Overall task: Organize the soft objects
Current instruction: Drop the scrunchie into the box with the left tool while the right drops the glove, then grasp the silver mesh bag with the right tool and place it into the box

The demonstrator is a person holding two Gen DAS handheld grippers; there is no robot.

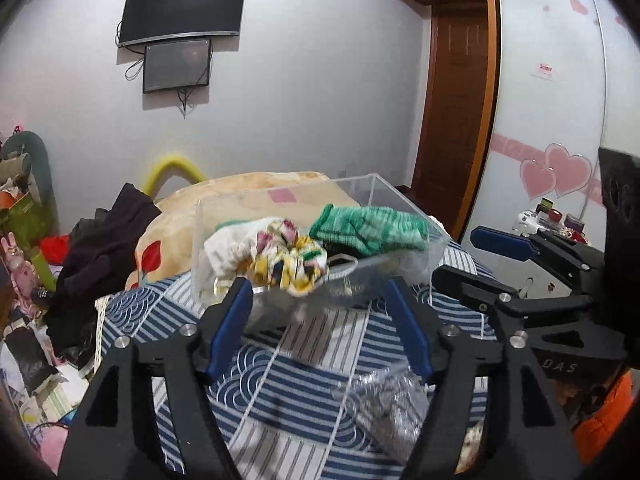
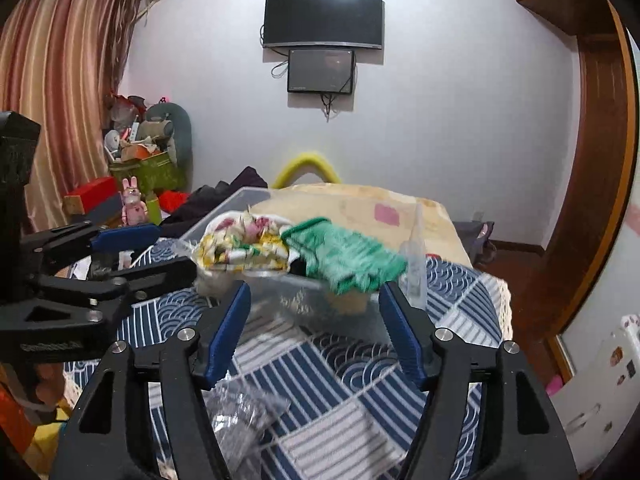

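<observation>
A clear plastic box (image 1: 384,192) stands on the blue-and-white patterned cloth (image 1: 280,380). It holds a green knitted piece (image 1: 368,226), a yellow and pink patterned cloth (image 1: 288,256) and a white cloth (image 1: 228,248). My left gripper (image 1: 320,292) is open and empty just in front of the box. My right gripper (image 2: 314,296) is open and empty, also in front of the box (image 2: 236,200), with the green piece (image 2: 344,252) and patterned cloth (image 2: 244,250) above its fingertips. Each gripper shows at the side of the other's view.
A crinkled clear bag (image 1: 392,408) lies on the cloth near me, also in the right wrist view (image 2: 244,412). A beige blanket (image 1: 248,192) and dark clothes (image 1: 100,248) lie behind the box. Clutter fills the left floor (image 2: 136,168). A wooden door (image 1: 452,100) stands right.
</observation>
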